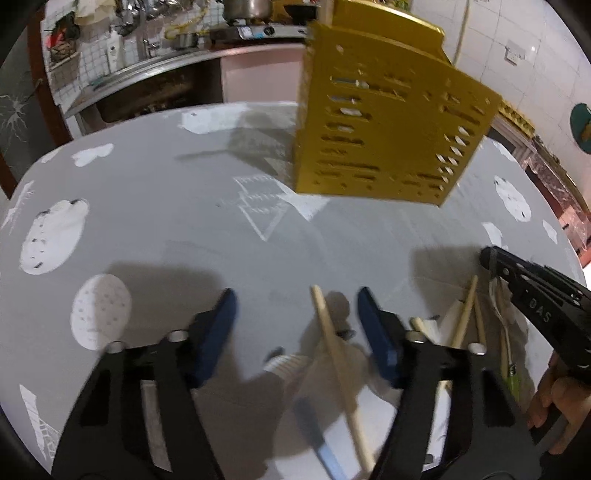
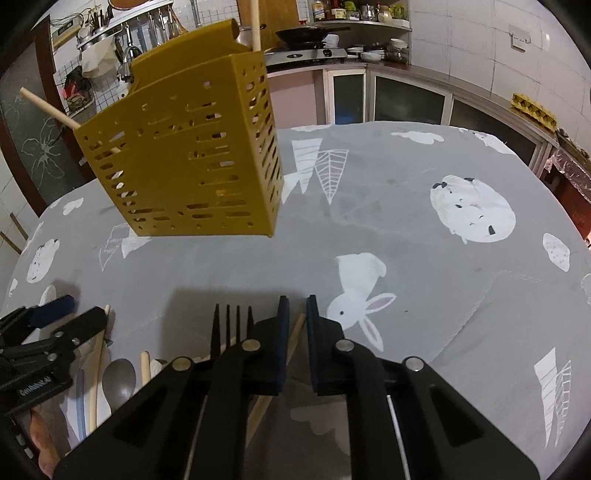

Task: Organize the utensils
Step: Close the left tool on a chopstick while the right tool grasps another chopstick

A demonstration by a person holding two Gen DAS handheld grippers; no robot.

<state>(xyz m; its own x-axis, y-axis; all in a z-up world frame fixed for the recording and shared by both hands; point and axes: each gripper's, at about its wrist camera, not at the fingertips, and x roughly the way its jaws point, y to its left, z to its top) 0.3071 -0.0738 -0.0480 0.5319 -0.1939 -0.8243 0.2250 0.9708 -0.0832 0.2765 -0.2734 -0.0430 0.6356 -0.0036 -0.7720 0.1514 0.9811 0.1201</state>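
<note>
Presently, left gripper [image 1: 295,306]: held low over the grey printed tablecloth [image 1: 166,221], pointing forward, blue-padded fingers [image 1: 221,317] spread wide with nothing between the pads; one wooden chopstick [image 1: 336,354] lies on the cloth under the gap, not gripped. Right gripper [image 2: 295,314]: also low, pointing forward, its fingers drawn close with a slim gap — a second wooden stick [image 2: 295,334] lies beneath that gap, and whether the pads touch it cannot be told. In the left view the right gripper shows at the right edge, with a hand [image 1: 561,402] behind it. Utensil holder [image 2: 184,155]: one, mustard-yellow, slotted and perforated, standing on the cloth at the far side of the table, well apart from both grippers. In it: two wooden sticks — one upright [image 2: 255,22] at the corner, one leaning out to the left [image 2: 48,107]. Loose utensils, lying on the cloth between and beneath the two grippers: one black fork [image 2: 232,325], four tines; one metal spoon [image 2: 119,380]; one blue-handled item [image 1: 317,435], blurred, type unclear; several pale wooden sticks [image 1: 463,314] in a crossed heap, exact number unclear. Background: kitchen counter with one stove [image 2: 306,55] carrying a dark pan.
</note>
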